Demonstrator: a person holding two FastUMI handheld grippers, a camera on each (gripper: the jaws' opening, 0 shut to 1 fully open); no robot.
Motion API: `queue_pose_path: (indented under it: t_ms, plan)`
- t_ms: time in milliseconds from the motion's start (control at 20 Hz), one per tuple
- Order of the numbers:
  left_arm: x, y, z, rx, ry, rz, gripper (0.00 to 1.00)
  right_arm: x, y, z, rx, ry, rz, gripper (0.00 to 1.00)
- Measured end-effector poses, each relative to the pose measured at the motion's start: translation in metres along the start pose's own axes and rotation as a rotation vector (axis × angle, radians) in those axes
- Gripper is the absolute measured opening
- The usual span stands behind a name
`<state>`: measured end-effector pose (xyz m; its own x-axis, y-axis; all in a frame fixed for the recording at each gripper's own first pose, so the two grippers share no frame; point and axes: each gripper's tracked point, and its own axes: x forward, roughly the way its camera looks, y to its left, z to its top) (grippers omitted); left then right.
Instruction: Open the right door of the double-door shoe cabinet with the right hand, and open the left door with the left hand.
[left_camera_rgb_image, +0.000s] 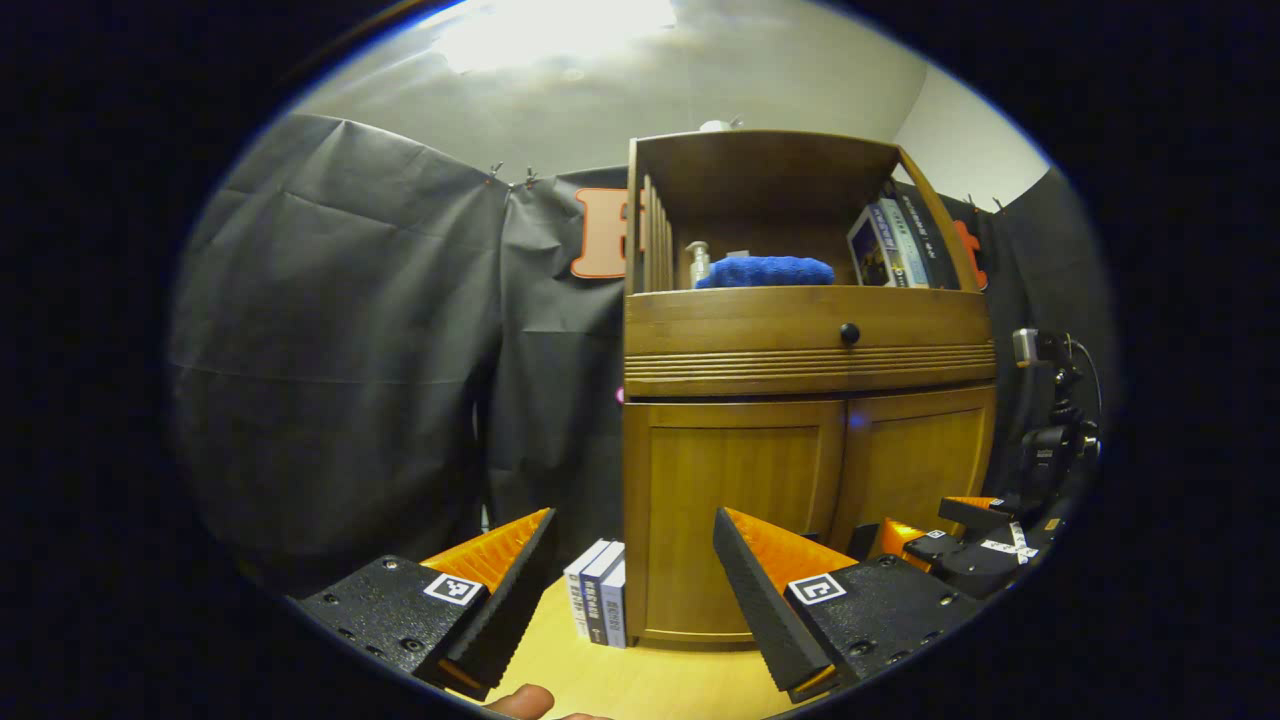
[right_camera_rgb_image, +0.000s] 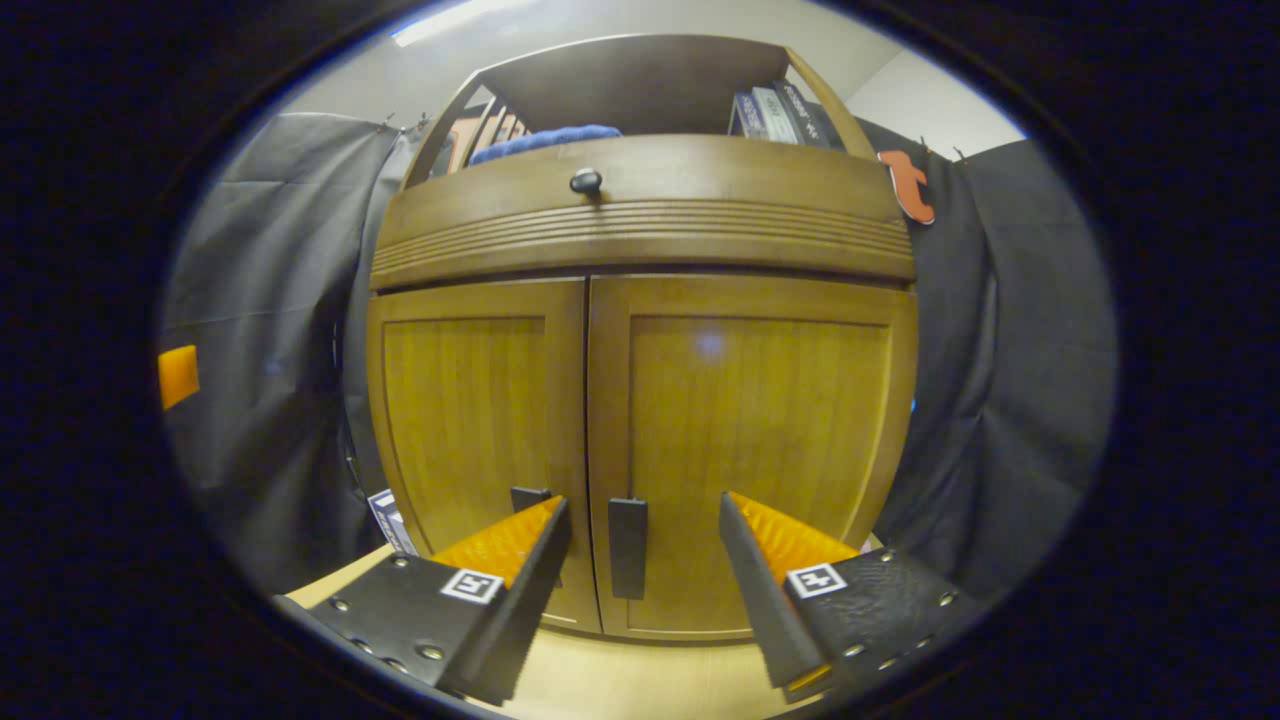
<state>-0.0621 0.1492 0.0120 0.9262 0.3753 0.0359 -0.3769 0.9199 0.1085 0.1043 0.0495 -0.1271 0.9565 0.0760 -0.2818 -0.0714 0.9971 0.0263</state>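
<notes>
**Wooden doors both closed, right tongs lined up on the handle**

Wood-grained shoe cabinet (right_camera_rgb_image: 640, 300) stands on the pale tabletop (right_camera_rgb_image: 640, 680), towards its back edge. Right door (right_camera_rgb_image: 750, 450) and left door (right_camera_rgb_image: 470, 430) sit flush. Right gripper (right_camera_rgb_image: 645, 560) is spread wide, its fingers straddling the right door's handle (right_camera_rgb_image: 628, 545) without touching. The risk: drifting across the seam onto the left door's handle (right_camera_rgb_image: 528, 497), or slipping off the slim bar. Left gripper (left_camera_rgb_image: 635, 575), also wide, hangs back near the books (left_camera_rgb_image: 600, 605), which might be knocked.
</notes>
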Motion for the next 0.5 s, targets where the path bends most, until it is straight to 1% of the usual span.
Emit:
queue_pose_path:
  t_ms: [50,100,150,200,250,300,350,400,450,500]
  plan:
    - [0.0,0.01,-0.002,0.004,0.004,0.027,0.92,0.009,0.004,-0.008,-0.005,0.021,-0.001,0.82]
    - [0.001,0.019,-0.003,0.007,0.006,0.053,0.92,0.017,0.006,-0.014,-0.015,0.042,-0.004,0.81]
    - [0.001,0.029,-0.005,0.009,0.009,0.077,0.92,0.025,0.006,-0.019,-0.028,0.056,-0.009,0.83]
    - [0.001,0.036,-0.006,0.01,0.013,0.097,0.92,0.033,0.007,-0.022,-0.038,0.065,-0.01,0.81]
    - [0.0,0.045,-0.008,0.01,0.018,0.117,0.92,0.037,0.006,-0.027,-0.049,0.074,-0.024,0.82]
    - [0.0,0.051,-0.01,0.011,0.022,0.136,0.92,0.043,0.007,-0.031,-0.056,0.082,-0.03,0.78]
    - [-0.001,0.057,-0.013,0.011,0.027,0.152,0.92,0.049,0.009,-0.034,-0.056,0.091,-0.028,0.64]
    - [-0.002,0.063,-0.014,0.012,0.03,0.167,0.92,0.054,0.011,-0.037,-0.055,0.1,-0.026,0.66]
    - [-0.001,0.068,-0.015,0.013,0.032,0.18,0.92,0.059,0.012,-0.04,-0.057,0.106,-0.027,0.66]
    - [-0.001,0.073,-0.015,0.014,0.033,0.192,0.92,0.062,0.011,-0.044,-0.062,0.109,-0.029,0.64]
